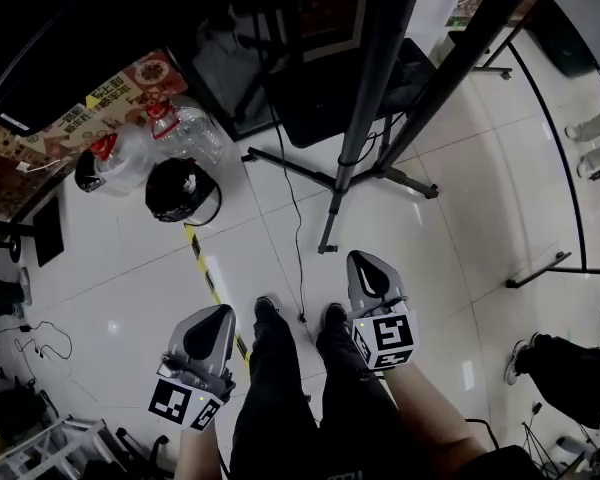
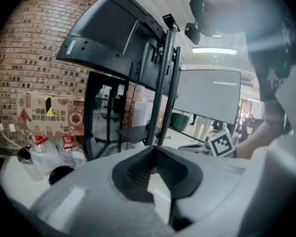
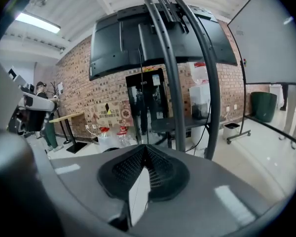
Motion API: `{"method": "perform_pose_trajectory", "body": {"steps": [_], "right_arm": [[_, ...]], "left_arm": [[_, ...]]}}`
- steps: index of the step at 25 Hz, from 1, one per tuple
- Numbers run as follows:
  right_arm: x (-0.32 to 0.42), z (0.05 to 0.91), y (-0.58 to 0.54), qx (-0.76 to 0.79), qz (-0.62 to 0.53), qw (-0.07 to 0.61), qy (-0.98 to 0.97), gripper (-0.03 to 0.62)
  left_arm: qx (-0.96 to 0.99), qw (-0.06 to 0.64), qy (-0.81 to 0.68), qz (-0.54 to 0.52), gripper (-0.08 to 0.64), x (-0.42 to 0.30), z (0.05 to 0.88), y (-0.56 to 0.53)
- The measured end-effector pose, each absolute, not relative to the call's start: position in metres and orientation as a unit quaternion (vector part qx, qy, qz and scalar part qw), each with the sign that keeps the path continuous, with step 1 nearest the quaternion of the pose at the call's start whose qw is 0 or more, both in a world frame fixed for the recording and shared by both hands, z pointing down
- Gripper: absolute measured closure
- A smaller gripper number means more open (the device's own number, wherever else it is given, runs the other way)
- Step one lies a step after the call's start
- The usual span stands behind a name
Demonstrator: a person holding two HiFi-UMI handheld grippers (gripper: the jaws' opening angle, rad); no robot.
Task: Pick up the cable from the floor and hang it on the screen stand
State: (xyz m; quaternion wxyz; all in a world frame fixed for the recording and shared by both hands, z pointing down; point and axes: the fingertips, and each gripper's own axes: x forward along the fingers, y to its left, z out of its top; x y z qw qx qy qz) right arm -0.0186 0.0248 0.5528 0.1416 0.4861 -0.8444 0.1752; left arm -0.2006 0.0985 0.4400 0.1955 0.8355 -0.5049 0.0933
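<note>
**Evidently Pre-Pick: Both Grippers Closed and Empty, Cable on the Floor**

Evidently, no pick had begun at this moment. The cable (image 1: 299,258) lay on the white tiled floor (image 1: 130,288), running as a thin black line from the base of the screen stand (image 1: 365,98) to a point between the person's shoes (image 1: 267,308). Nothing was touching it.

1. Left gripper (image 1: 218,314): its own view showed the jaws meeting at the tip with nothing between them, so it was closed and empty.
2. Right gripper (image 1: 361,259): its own view showed the same, jaws together on nothing.

Placement rationale (judgement): the cable's free end lay directly ahead of the feet and nearer the right gripper, which made that gripper the likely one for the pick. The jaws would have to open first.

Pose: both grippers were held low, one outside each leg, with the forearms extended forward. Each pointed ahead toward the stand and tilted slightly downward. The marker cubes faced up toward the head camera. The right gripper sat further forward than the left.

In the right gripper view, the stand's poles (image 3: 170,83) rose straight ahead with the screen (image 3: 138,38) mounted above.
</note>
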Motion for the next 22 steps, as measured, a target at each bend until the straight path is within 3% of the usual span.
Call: {"method": "perform_pose_trajectory", "body": {"steps": [18,22], "right_arm": [[-0.096,0.835,-0.008,0.498,0.276,0.217,-0.793,0.581],[-0.109,0.901,0.004,0.468,0.291,0.256,-0.794,0.534]], "left_arm": [[0.814,0.268,-0.5,0.129,0.557,-0.25,0.708,0.027],[0.808,0.285,-0.499,0.128,0.557,-0.253,0.76,0.026]]}}
